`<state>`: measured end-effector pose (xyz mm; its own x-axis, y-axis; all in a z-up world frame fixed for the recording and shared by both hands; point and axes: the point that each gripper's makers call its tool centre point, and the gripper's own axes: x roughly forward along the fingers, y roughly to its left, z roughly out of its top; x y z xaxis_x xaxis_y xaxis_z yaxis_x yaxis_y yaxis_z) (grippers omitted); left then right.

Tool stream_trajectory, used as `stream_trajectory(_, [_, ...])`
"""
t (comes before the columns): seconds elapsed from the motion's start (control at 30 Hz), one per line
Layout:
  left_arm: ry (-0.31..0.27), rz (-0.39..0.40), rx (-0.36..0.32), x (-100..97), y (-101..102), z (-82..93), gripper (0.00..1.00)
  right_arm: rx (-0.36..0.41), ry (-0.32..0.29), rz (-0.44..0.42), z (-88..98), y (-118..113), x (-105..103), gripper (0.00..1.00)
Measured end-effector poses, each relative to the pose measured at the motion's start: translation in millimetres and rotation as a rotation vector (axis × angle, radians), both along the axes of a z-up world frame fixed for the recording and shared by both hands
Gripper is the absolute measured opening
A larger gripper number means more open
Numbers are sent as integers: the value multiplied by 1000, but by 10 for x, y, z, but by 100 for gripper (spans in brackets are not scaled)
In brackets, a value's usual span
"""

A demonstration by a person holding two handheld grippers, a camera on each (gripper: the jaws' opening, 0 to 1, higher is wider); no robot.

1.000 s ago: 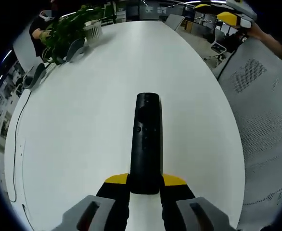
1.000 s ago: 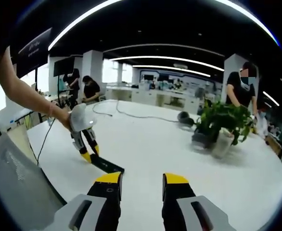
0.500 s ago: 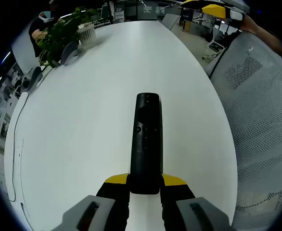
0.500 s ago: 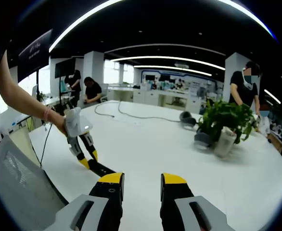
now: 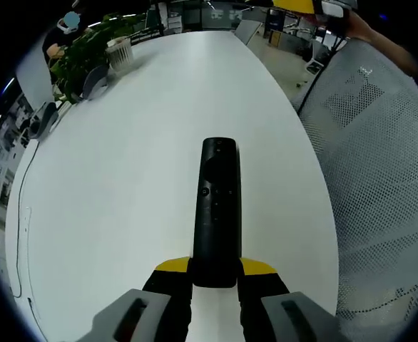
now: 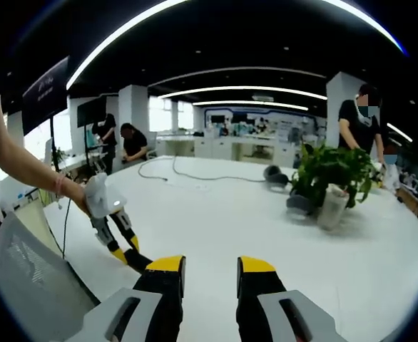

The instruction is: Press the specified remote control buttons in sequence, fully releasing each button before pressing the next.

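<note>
The left gripper (image 5: 215,274) clamps the near end of a black remote control (image 5: 217,206) between its yellow-tipped jaws, so the remote juts out lengthwise over the white table (image 5: 123,164) with its buttons facing up. In the right gripper view that same gripper (image 6: 123,251) hangs from a person's hand (image 6: 79,203) near the table's left edge, the remote mostly hidden behind the right gripper's own jaw.

The right gripper (image 6: 204,266) hovers above the table with a clear gap between its jaws and nothing held.

A white mesh chair back (image 5: 380,164) crowds the table's right edge in the left gripper view, just beside the remote's side of the table. At the far end of the table stand a leafy potted plant (image 6: 329,174) in a pale pot and a grey headset (image 6: 272,173), and a dark cable (image 6: 187,173) trails across the surface beyond. People stand past the table among desks.
</note>
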<state>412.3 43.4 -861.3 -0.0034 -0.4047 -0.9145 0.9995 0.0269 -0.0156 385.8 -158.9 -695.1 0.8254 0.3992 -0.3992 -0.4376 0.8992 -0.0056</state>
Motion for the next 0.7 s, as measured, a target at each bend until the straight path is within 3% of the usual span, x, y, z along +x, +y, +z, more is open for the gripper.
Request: stream_trajectory(0.7, [5, 4, 16, -165, 45, -30, 24, -23, 5, 15, -22, 16, -16, 21])
